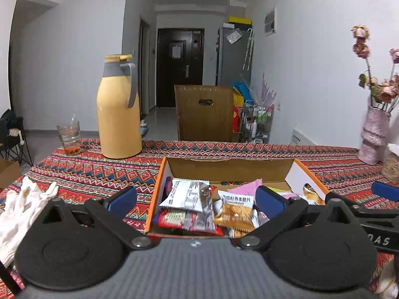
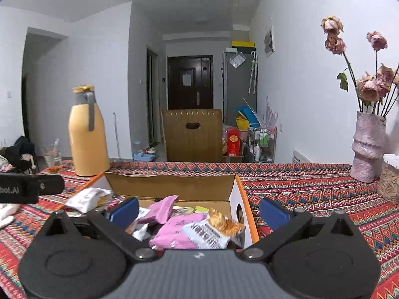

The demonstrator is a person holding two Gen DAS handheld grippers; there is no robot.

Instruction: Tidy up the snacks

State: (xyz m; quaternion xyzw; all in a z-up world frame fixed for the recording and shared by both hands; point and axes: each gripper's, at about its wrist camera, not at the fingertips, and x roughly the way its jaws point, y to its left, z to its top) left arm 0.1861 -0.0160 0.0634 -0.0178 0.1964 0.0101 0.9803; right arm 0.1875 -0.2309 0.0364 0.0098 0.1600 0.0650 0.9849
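Orange-edged cardboard box [image 1: 159, 182], mixed snack packets [image 1: 185, 196]

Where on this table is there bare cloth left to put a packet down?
Bare cloth lies between the thermos and the box, and right of the box toward the pink vase. The box itself is crowded with snack packets; white gloves fill the near left.

We read "bot.AI" in white on black body of left gripper [image 2: 199, 210], at left edge of right wrist view. "OAS" in white on black arm of right gripper [image 1: 197, 200], at right edge of left wrist view. Snack packets [image 1: 185, 195] in box [image 1: 155, 191] carry print, illegible to us.
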